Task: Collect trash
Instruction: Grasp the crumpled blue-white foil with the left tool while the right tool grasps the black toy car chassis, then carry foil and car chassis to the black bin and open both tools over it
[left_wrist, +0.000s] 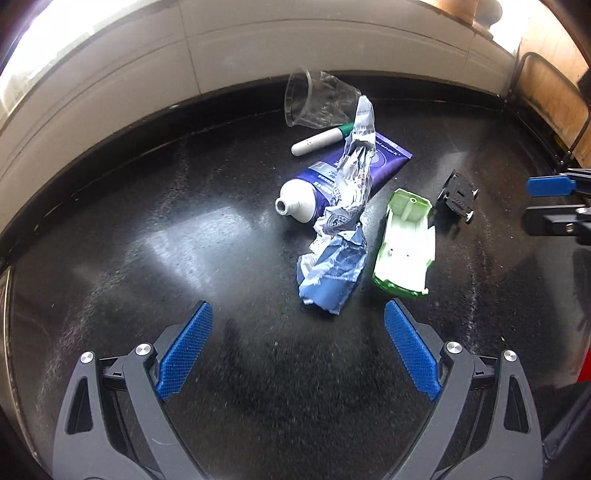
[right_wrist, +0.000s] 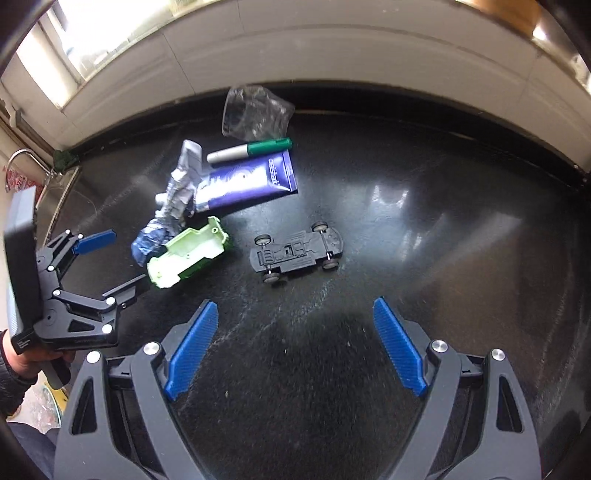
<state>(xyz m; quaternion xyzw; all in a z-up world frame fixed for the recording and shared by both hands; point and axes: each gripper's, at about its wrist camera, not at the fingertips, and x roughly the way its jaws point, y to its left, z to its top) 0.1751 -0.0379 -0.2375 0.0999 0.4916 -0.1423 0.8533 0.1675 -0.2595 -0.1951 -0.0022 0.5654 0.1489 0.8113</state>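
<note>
hovering above the near part of the black countertop (left_wrist: 147, 258), the left gripper (left_wrist: 299, 343) was noted with fingers apart and nothing between them; the right gripper (right_wrist: 295, 343) likewise spread and empty. no trash was judged collected yet. the pile lay toward the far edge by the wall: crumpled wrapper (left_wrist: 340, 236) draped over the purple tube (left_wrist: 332, 177), marker (left_wrist: 317, 140) just behind the tube, clear plastic cup (left_wrist: 314, 99) on its side nearest the wall. the green toy car shell (left_wrist: 404, 240) lay beside the wrapper, the black chassis (right_wrist: 295, 254) apart. no bin was seen.
</note>
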